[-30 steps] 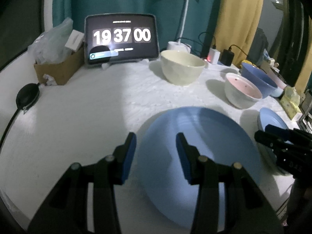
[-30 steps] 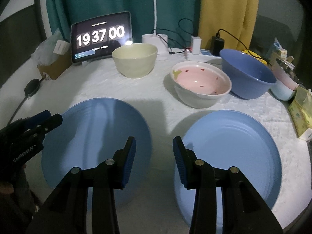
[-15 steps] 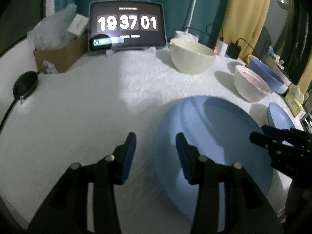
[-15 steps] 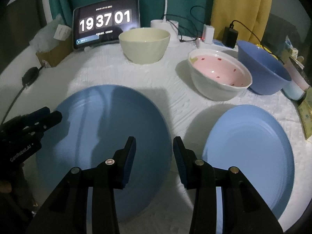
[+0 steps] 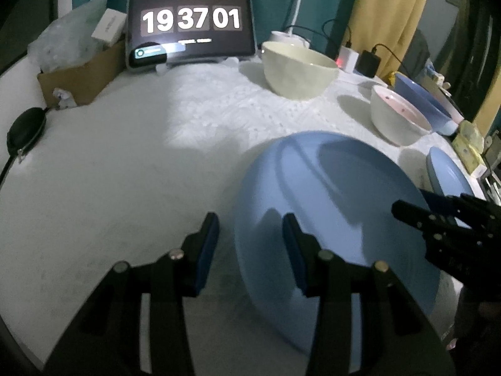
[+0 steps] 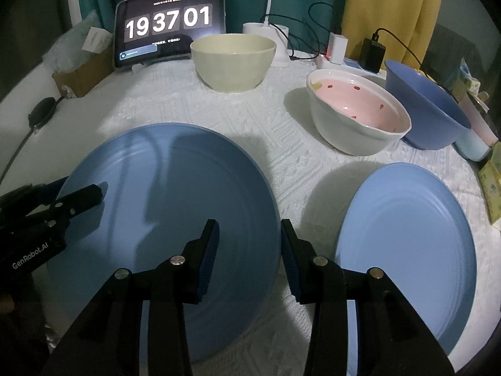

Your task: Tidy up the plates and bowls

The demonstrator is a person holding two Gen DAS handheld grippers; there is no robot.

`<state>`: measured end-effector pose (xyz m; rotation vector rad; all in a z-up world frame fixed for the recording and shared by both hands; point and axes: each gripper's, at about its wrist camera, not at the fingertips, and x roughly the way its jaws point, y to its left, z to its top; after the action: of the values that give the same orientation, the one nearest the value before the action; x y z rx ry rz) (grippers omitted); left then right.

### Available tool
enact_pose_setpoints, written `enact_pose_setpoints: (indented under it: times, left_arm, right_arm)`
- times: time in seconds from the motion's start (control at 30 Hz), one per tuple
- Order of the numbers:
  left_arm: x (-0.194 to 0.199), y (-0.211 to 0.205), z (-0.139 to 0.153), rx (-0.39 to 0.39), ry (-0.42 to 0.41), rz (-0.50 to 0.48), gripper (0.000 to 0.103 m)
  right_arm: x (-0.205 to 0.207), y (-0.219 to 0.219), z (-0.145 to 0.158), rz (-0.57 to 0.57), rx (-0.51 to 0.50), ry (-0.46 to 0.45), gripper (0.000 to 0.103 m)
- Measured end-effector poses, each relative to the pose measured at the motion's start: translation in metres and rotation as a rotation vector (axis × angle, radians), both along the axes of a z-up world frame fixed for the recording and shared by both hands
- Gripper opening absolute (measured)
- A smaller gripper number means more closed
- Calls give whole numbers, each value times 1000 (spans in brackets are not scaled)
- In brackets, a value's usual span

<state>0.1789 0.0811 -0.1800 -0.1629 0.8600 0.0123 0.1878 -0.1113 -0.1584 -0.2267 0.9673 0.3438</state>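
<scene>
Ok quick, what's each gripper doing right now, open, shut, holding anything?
Left gripper: open, holding nothing, poised at the left rim of the big blue plate.
Right gripper: open, holding nothing, straddling that plate's right rim.

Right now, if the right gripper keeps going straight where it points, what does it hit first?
Probably the right rim of the large round blue plate: the right gripper has open jaws straddling that edge, with white tablecloth beyond. Depth unclear.

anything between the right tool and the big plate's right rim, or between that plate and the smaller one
Nothing visible. The right tool hangs open straddling the right rim of the big plate, with no object between pads and rim. Only bare cloth separates it from the smaller plate; the bowls sit farther back.
</scene>
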Motion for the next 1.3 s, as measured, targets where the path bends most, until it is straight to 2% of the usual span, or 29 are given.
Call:
enact_pose_setpoints:
  times: [0.13, 0.43, 1.3]
  left_arm:
    - [-2, -3, 0, -5, -8, -25, 43]
    - [-8, -1, 1, -4, -18, -17, 43]
    - [-24, -22, 29, 2, -73, -60, 43]
  right_arm:
    - [-2, 2, 2, 13, 1, -6, 32]
    - [-9, 0, 6, 23, 11, -19, 31]
    - [-23, -29, 35, -16, 80, -79, 31]
